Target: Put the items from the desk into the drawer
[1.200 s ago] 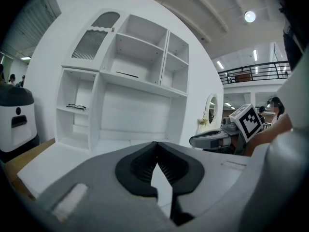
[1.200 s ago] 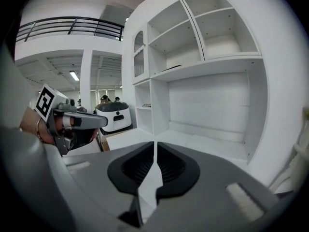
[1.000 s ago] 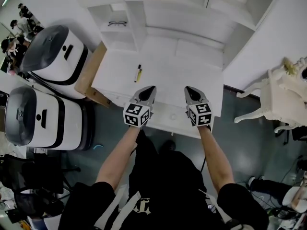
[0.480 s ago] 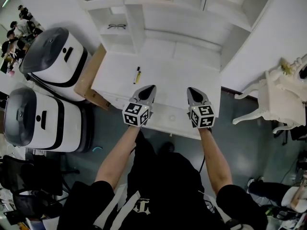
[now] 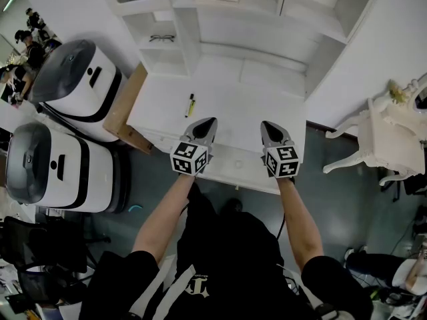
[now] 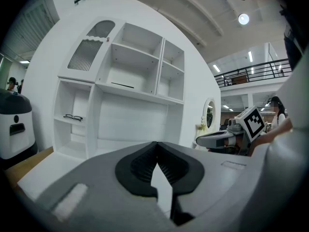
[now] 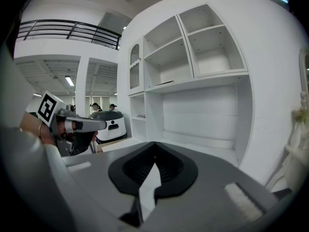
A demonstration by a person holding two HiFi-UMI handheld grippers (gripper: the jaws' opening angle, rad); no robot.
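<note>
While both claws – left gripper and right gripper – hover pressed together and empty, nothing looks done: the yellow-and-black pen lies on the desk, ahead and left of the left gripper – the drawer appears closed.

Head camera looks steeply down; gripper cameras look level.
All three share the shelves and desk, the gripper views from near.
</note>
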